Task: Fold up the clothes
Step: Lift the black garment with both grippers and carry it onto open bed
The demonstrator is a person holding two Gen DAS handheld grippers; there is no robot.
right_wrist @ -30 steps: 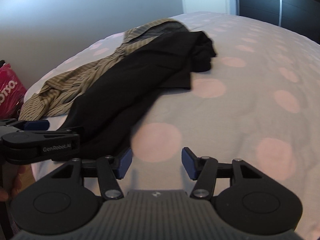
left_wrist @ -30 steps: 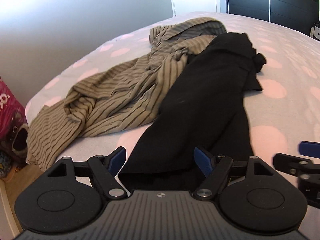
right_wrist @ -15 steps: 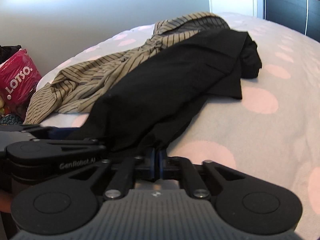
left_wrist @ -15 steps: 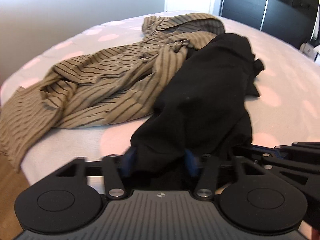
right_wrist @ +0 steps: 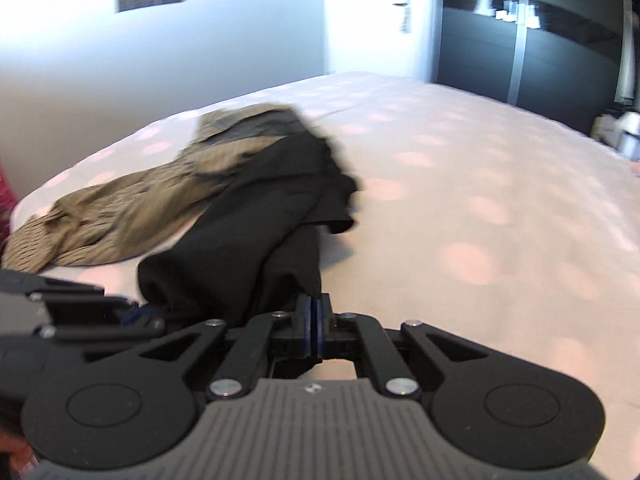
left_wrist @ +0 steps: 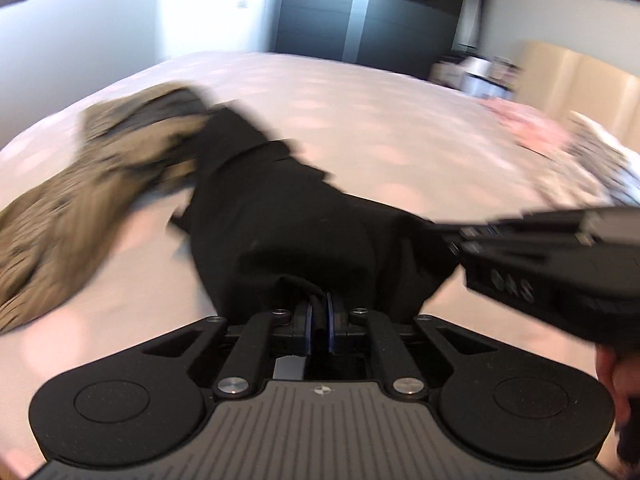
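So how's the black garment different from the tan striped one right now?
The black garment is plain; the tan striped garment has thin dark stripes. The black garment is pinched at its near edge by the left gripper and the right gripper; the tan striped garment is in neither. Both lie crumpled on the dotted bedspread, overlapping.

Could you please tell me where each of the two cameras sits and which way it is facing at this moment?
Left wrist: sits on the left gripper, looks down along it across the bed; jaws shut on the black garment; right gripper and a hand show.
Right wrist: sits on the right gripper, faces the wardrobe; jaws shut on the garment's edge.
Shared: black garment, striped garment, bed.
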